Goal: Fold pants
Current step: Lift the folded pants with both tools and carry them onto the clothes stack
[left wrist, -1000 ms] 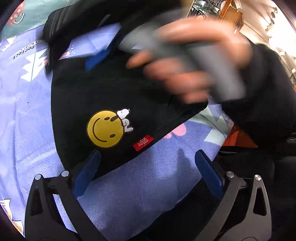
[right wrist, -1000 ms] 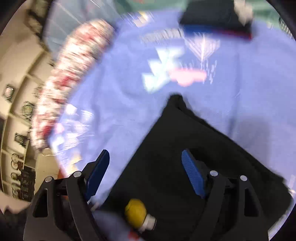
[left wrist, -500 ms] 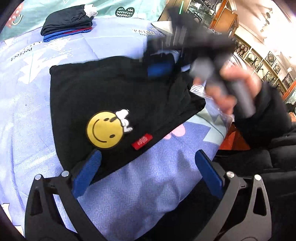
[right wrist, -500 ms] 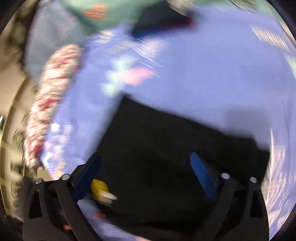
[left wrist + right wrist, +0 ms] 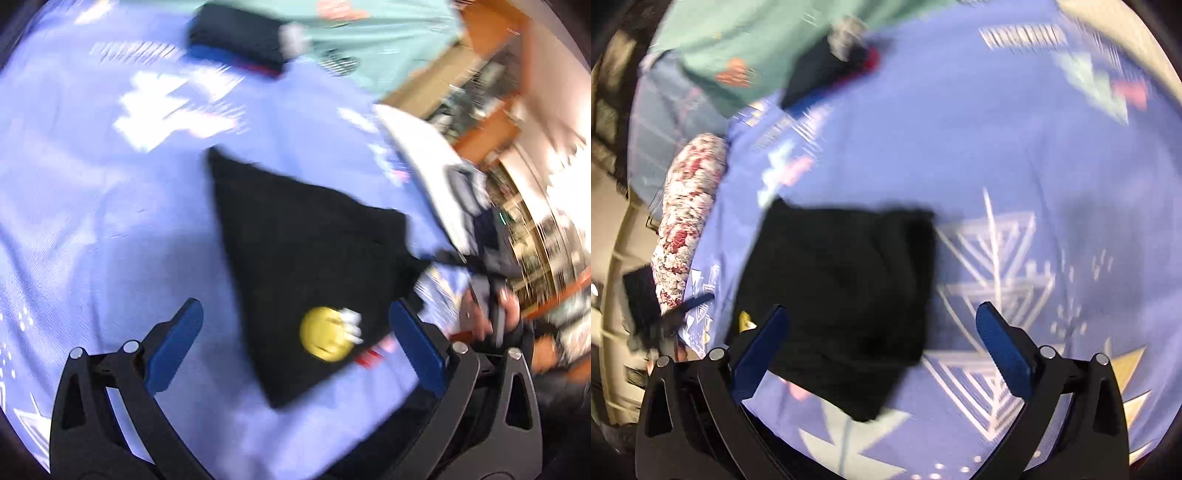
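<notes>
The black pants (image 5: pixel 314 251) lie folded into a compact block on the lilac patterned bedsheet (image 5: pixel 92 221), with a yellow smiley patch (image 5: pixel 325 334) and a red label facing up. My left gripper (image 5: pixel 295 347) is open and empty, above the near edge of the pants. In the right wrist view the same folded pants (image 5: pixel 842 295) lie just ahead of my right gripper (image 5: pixel 882 347), which is open and empty above them. My right gripper also shows at the right edge of the left wrist view (image 5: pixel 487 266), held in a hand. Both views are motion-blurred.
A stack of folded dark clothes (image 5: pixel 240 40) with blue and red edges sits at the far side of the bed, also in the right wrist view (image 5: pixel 827 70). A floral pillow (image 5: pixel 687 221) lies along the left bed edge. Wooden shelving (image 5: pixel 517 147) stands beyond the bed's right edge.
Both grippers have pulled back and up from the pants. The right gripper has left the top of the pants and moved off to the right side. The pants stay folded on the sheet.
</notes>
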Tool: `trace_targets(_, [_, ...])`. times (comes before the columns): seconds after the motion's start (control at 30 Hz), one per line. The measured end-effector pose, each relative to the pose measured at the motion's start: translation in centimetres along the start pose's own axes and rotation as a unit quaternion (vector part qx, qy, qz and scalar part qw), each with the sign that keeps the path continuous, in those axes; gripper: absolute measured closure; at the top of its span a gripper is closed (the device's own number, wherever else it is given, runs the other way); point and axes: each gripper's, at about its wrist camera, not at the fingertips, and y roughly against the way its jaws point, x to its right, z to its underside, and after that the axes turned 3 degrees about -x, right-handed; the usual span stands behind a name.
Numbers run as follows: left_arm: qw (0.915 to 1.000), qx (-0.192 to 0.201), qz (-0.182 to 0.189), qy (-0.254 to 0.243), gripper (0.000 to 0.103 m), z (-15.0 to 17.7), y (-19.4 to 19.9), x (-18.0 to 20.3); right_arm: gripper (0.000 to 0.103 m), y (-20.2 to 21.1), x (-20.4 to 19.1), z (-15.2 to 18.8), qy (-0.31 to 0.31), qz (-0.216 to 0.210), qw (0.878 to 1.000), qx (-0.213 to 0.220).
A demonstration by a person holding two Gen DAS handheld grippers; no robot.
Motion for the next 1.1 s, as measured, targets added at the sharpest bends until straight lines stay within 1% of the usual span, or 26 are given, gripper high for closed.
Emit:
trace_targets(0.07, [0.9996,-0.025,-0.007,0.012,0.002,-1.3,-1.8,-1.3,0.001,-1.7,0.9,0.2,-0.012,-0.026,0.999,-0.021])
trace_targets(0.13, [0.9982,-0.06,-0.001,0.006,0.002,-2.4,-4.5,-1.5,0.001,-3.5,0.6,0.0,-0.011,-0.079,0.996,-0.044])
trace_targets(0.17, [0.9975,-0.071,0.001,0.001,0.002,-2.4,-5.3,-1.3,0.001,-4.7,0.3,-0.4,-0.007,-0.1,0.993,-0.062])
trace_targets(0.2, [0.9967,-0.081,-0.004,-0.008,0.002,-2.8,-6.4,-0.9,0.001,-5.0,0.1,-0.8,0.001,-0.102,0.993,-0.063])
trace_targets(0.23, [0.9968,-0.077,-0.005,-0.021,0.002,-2.9,-6.9,-0.3,0.001,-5.7,-0.2,-1.3,0.01,-0.102,0.992,-0.068])
trace_targets(0.37, [0.996,-0.084,-0.011,-0.03,0.002,-3.6,-8.3,0.8,0.001,-7.1,-0.5,-3.4,0.02,-0.135,0.985,-0.106])
trace_targets(0.43, [0.9945,-0.086,-0.03,-0.05,0.002,-3.4,-8.7,1.9,0.001,-6.9,-0.7,-3.2,0.035,-0.142,0.983,-0.108])
trace_targets(0.47, [0.9942,-0.086,-0.034,-0.057,0.002,-3.3,-8.9,2.4,0.002,-6.7,-1.0,-2.8,0.048,-0.136,0.984,-0.101])
trace_targets(0.5, [0.9943,-0.079,-0.033,-0.063,0.002,-2.9,-8.6,2.8,0.01,-6.6,-1.5,-2.5,0.06,-0.127,0.986,-0.095])
trace_targets(0.53, [0.995,-0.071,-0.031,-0.064,0.009,-2.7,-8.2,3.0,0.015,-6.4,-2.0,-1.9,0.073,-0.119,0.986,-0.088])
trace_targets(0.57, [0.9959,-0.059,-0.032,-0.061,0.023,-2.3,-7.6,2.9,0.023,-6.1,-2.2,-1.4,0.081,-0.12,0.986,-0.078])
trace_targets(0.6, [0.9968,-0.051,-0.026,-0.056,0.03,-2.3,-7.1,2.7,0.031,-5.9,-2.0,-1.2,0.08,-0.126,0.986,-0.071])
trace_targets(0.63, [0.9977,-0.044,-0.016,-0.049,0.044,-2.4,-6.5,2.5,0.037,-5.5,-1.6,-1.0,0.066,-0.139,0.986,-0.065])
trace_targets(0.67, [0.9983,-0.039,-0.004,-0.043,0.058,-2.6,-5.8,2.3,0.049,-5.3,-1.5,-1.1,0.055,-0.155,0.985,-0.058])
trace_targets(0.7, [0.9985,-0.037,0.004,-0.04,0.062,-2.6,-5.4,2.2,0.058,-5.0,-1.6,-1.1,0.052,-0.166,0.983,-0.054])
trace_targets(0.73, [0.9985,-0.036,0.013,-0.04,0.063,-2.8,-5.1,2.2,0.059,-4.7,-1.8,-1.2,0.052,-0.175,0.982,-0.048])
trace_targets(0.77, [0.9983,-0.037,0.015,-0.043,0.063,-2.9,-5.0,2.4,0.06,-4.3,-2.0,-1.3,0.055,-0.18,0.981,-0.042])
trace_targets(0.8, [0.9975,-0.044,0.006,-0.055,0.062,-2.7,-5.1,2.9,0.06,-3.9,-2.7,-1.4,0.066,-0.183,0.98,-0.04])
trace_targets(0.83, [0.9964,-0.058,-0.005,-0.061,0.049,-2.6,-5.7,2.9,0.06,-4.0,-3.5,-1.4,0.084,-0.173,0.98,-0.046])
trace_targets(0.87, [0.9955,-0.074,-0.005,-0.058,0.034,-2.8,-6.8,3.0,0.058,-4.6,-4.1,-1.5,0.099,-0.155,0.981,-0.059])
trace_targets(0.93, [0.9934,-0.101,-0.007,-0.054,0.025,-2.8,-8.6,2.5,0.048,-6.1,-4.2,-2.0,0.093,-0.134,0.983,-0.085])
trace_targets(0.97, [0.9934,-0.095,-0.006,-0.063,0.019,-2.8,-8.7,2.8,0.036,-6.8,-3.8,-2.2,0.082,-0.126,0.984,-0.097])
trace_targets(1.0, [0.9927,-0.098,0.003,-0.07,0.014,-2.9,-9.0,3.0,0.035,-7.9,-3.0,-2.5,0.066,-0.117,0.984,-0.114])
trace_targets(1.03, [0.9925,-0.1,0.01,-0.07,0.005,-3.0,-9.3,3.1,0.033,-8.9,-2.3,-2.6,0.053,-0.126,0.983,-0.126])
trace_targets(1.07, [0.9925,-0.099,0.022,-0.068,0.002,-3.1,-9.7,3.3,0.027,-9.1,-1.9,-2.8,0.048,-0.158,0.978,-0.125])
trace_targets(1.1, [0.993,-0.094,0.018,-0.07,0.002,-3.3,-10.0,3.5,0.026,-9.2,-1.7,-3.0,0.045,-0.175,0.975,-0.127])
